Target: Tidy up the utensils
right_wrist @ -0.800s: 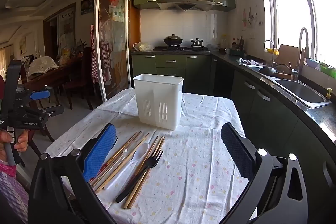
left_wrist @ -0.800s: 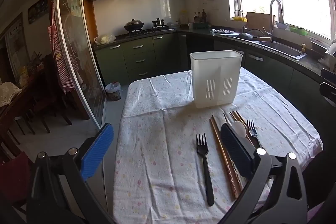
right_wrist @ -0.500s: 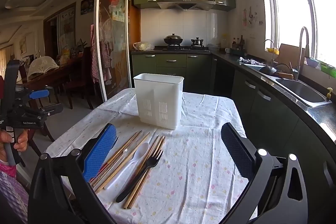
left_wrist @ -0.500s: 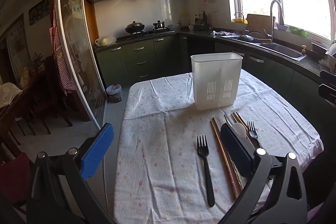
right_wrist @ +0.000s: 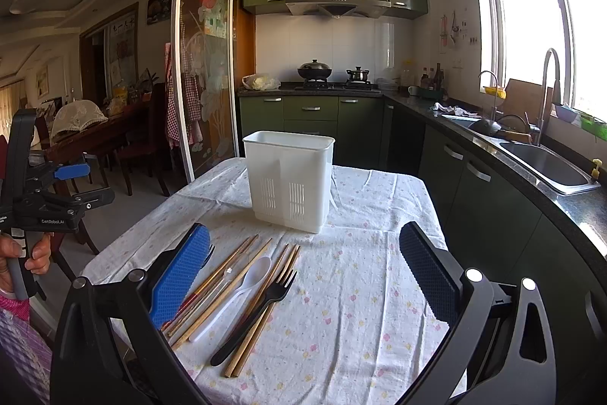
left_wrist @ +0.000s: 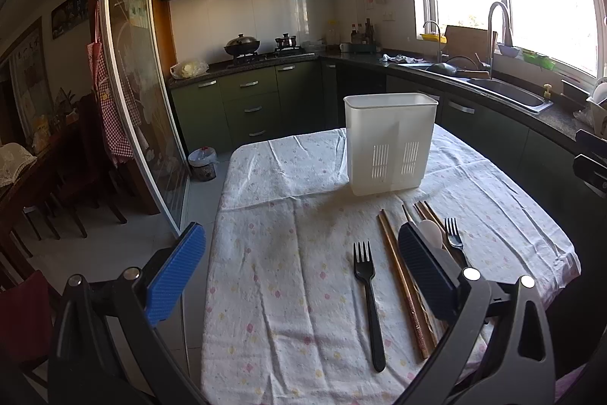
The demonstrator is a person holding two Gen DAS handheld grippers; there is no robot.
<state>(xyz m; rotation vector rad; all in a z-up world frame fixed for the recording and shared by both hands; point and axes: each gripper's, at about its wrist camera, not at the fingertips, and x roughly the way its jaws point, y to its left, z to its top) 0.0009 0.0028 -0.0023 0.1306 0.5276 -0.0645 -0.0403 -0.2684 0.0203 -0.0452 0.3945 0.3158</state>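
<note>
table [right_wrist: 379,291] | cloth-covered | on it: white caddy [right_wrist: 290,179], chopsticks [right_wrist: 261,310], forks [left_wrist: 368,295], spoon [right_wrist: 242,287]

**Room and background**

Kitchen with dark green cabinets [right_wrist: 311,109] along the far wall and right side. Steel range hood [right_wrist: 335,4] on white tile; a black wok [right_wrist: 314,70] and a small pot [right_wrist: 357,74] sit on the hob. Right: steel sink [right_wrist: 546,164] with tall faucet [right_wrist: 548,90] under large bright windows [right_wrist: 531,6]. Ceiling striped blue and white. Left: sliding glass door [right_wrist: 206,63] with floral print, red checked apron [left_wrist: 108,109] beside it, dining room with dark wooden chairs beyond. Pale tiled floor; small bin [left_wrist: 203,163] near the cabinets.
</note>
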